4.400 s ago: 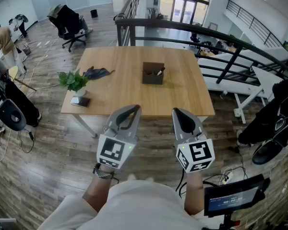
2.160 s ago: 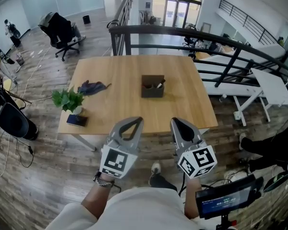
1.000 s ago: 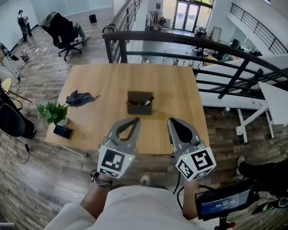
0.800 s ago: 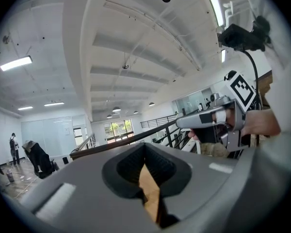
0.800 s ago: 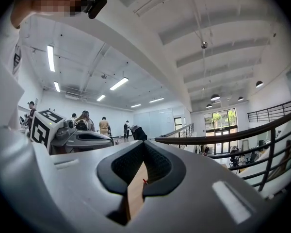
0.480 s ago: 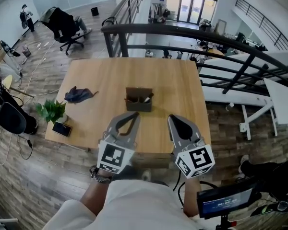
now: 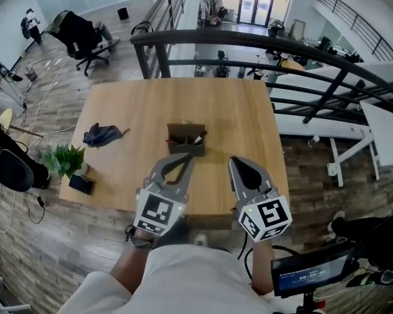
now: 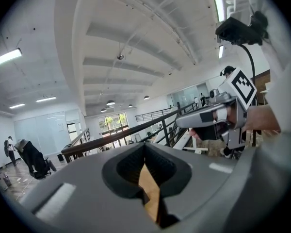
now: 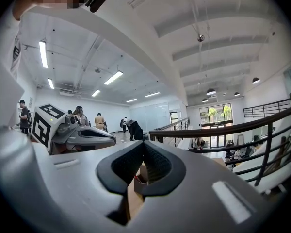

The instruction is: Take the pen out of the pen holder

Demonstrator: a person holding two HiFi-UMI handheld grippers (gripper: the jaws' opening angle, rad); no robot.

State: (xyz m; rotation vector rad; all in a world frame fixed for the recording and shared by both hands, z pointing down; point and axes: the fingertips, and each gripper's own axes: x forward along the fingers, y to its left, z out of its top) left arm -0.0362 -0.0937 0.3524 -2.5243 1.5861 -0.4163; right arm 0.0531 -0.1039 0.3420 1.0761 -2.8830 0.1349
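Step in hand: approach; pen not yet reached, extraction not begun

Pen holder point(image 7: 186, 140): small dark box, upright near the middle of the wooden table point(image 7: 239, 110), on the far side of both grippers and well apart from them
Pen point(image 7: 198, 138): leaning in the holder's right part; a few slim items show there, too small to tell apart

Left gripper point(image 7: 181, 159): clenched tip to tip on nothing, only bare table showing through the gap behind the tips; held over the near table edge, pointing far, forearm low and close to the body
Right gripper point(image 7: 237, 163): likewise clenched and empty, level with the left one and just right of it; its own view frames the holder between the pads

Next move, as judged: carry one gripper forward over the holder, release its jaws, come down around the pen's upper end, then lift straight up

Also on the table, left side: dark cloth point(image 7: 99, 135), potted plant point(image 7: 64, 159), phone point(image 7: 82, 184)
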